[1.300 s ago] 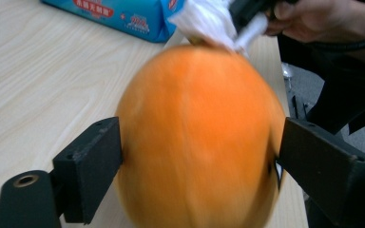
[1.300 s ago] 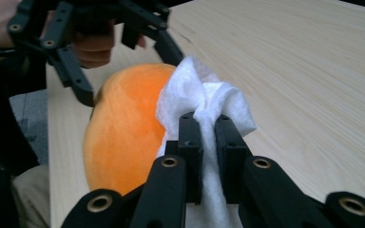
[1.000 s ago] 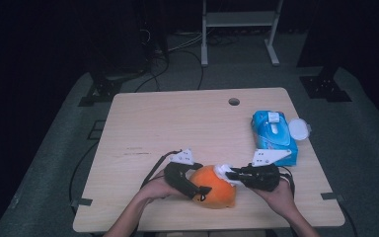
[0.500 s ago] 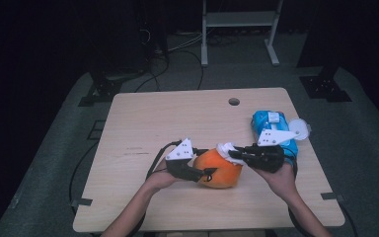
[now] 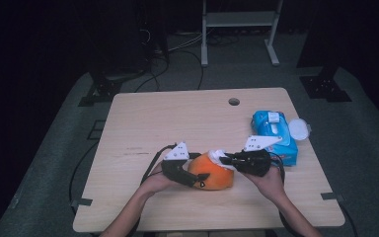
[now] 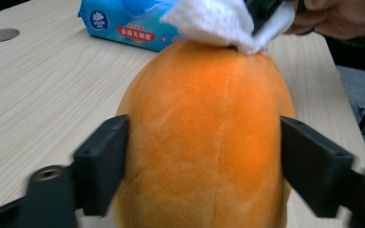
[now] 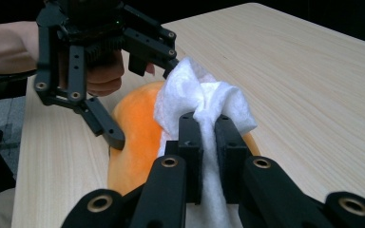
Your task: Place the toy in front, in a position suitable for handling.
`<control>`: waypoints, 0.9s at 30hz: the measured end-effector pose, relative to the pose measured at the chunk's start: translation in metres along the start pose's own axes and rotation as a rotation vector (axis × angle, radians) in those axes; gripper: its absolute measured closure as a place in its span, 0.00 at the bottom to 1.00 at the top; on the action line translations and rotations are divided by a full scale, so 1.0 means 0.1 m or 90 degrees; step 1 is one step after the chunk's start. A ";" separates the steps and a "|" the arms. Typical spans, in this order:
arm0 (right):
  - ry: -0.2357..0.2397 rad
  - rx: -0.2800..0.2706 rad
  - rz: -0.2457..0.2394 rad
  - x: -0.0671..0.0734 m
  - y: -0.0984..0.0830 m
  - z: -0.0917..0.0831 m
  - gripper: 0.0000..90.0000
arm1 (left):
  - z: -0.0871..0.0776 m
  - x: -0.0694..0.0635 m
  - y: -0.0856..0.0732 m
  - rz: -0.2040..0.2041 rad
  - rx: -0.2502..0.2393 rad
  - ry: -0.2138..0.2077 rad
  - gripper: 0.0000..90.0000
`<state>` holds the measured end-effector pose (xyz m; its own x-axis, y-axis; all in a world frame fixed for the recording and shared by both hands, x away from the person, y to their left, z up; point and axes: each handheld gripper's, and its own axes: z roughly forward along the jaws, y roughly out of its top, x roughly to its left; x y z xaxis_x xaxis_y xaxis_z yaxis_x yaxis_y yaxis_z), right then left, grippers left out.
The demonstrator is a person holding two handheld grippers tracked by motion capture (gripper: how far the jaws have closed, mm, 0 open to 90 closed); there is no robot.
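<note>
An orange plush toy (image 5: 212,174) lies near the table's front edge. My left gripper (image 5: 200,178) straddles it. In the left gripper view both pads touch the flanks of the toy (image 6: 204,142), and the jaws have just been opening with the toy still between them. My right gripper (image 5: 225,160) comes in from the right, shut on a white wipe (image 5: 219,155). In the right gripper view the wipe (image 7: 204,95) bunches out above the closed right gripper (image 7: 204,124) and rests on top of the toy (image 7: 138,137).
A blue pack of wet wipes (image 5: 271,133) with its white lid (image 5: 298,129) flipped open lies to the right of the hands. A round cable hole (image 5: 234,101) sits near the table's far edge (image 5: 197,91). Cables trail from both grippers.
The right gripper carried the wipe away from the front edge and up onto the toy's top. The toy shifted slightly away from the front edge. The left hand barely moved.
</note>
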<state>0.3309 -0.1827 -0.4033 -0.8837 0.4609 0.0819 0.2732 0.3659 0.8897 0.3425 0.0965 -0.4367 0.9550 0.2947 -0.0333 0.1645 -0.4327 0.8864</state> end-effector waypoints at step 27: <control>0.001 -0.015 0.033 -0.07 -0.17 -0.21 0.92 | -0.04 -0.03 -0.09 0.003 -0.006 0.005 0.31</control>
<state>0.3243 -0.2093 -0.4091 -0.8690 0.4776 0.1290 0.3102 0.3229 0.8942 0.3373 0.1026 -0.4430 0.9539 0.2991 -0.0255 0.1576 -0.4267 0.8906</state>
